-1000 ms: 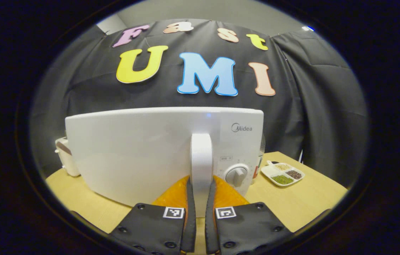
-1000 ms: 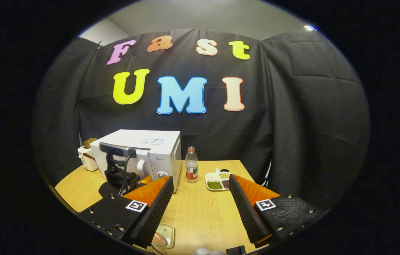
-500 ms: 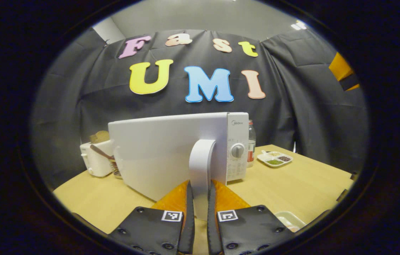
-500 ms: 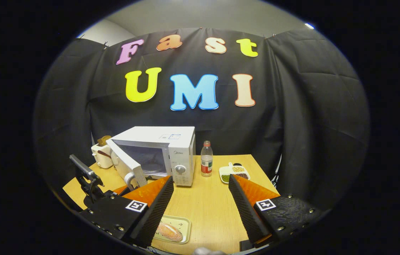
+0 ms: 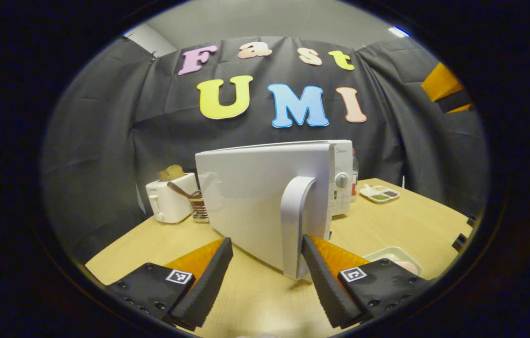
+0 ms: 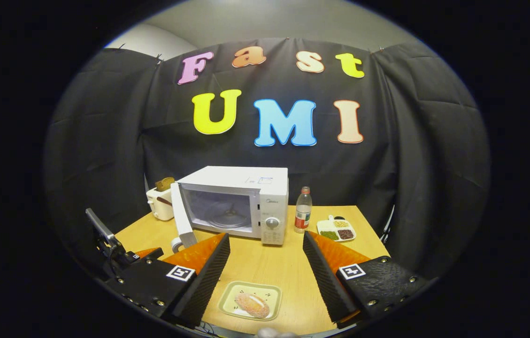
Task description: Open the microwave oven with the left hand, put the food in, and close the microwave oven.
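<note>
Hovering spread over the plate (image 6: 250,300) of bread (image 6: 251,304), my right gripper (image 6: 265,270) faces the open microwave (image 6: 236,206) beyond it.

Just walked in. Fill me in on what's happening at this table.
A person with a gripper in each hand is loading a microwave. Its door is swung wide open, and the left gripper sits open with the door handle between its fingers, not clamped. The right gripper hovers open above the food, a breaded piece on a small tray near the front of the table. Nothing is inside the microwave except its turntable.
</note>
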A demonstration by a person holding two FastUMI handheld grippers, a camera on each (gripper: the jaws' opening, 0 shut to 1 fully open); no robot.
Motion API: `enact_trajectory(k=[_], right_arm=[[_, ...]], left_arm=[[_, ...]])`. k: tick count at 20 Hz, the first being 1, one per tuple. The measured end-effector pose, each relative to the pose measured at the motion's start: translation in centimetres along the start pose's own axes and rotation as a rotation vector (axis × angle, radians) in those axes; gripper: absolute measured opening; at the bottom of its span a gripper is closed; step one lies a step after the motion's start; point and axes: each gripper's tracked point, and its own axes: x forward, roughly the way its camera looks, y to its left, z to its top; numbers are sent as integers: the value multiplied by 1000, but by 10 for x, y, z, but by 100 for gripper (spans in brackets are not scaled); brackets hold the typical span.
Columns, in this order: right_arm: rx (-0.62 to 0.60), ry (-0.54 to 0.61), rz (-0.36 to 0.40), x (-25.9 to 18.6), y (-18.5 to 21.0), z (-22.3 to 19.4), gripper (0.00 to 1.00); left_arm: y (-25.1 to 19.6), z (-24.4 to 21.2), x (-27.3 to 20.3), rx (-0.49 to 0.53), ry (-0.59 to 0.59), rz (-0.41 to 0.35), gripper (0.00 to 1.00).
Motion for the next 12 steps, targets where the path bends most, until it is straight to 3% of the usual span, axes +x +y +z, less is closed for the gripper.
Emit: enact_trajectory(k=[3,4,6,12], right_arm=[[-7,-3,32,-1,14,2,96],[-8,-1,42,-1,19,2,96],[-18,2,59,-3,27,3,96],[-29,0,101,-6,48,7,96]], left_arm=[[50,-4,-10,9,16,122,99],[62,-8,-14,-3,24,140,96],[84,-12,-25,-36,30,170,100],[120,-24,-42,-90,67,175,95]])
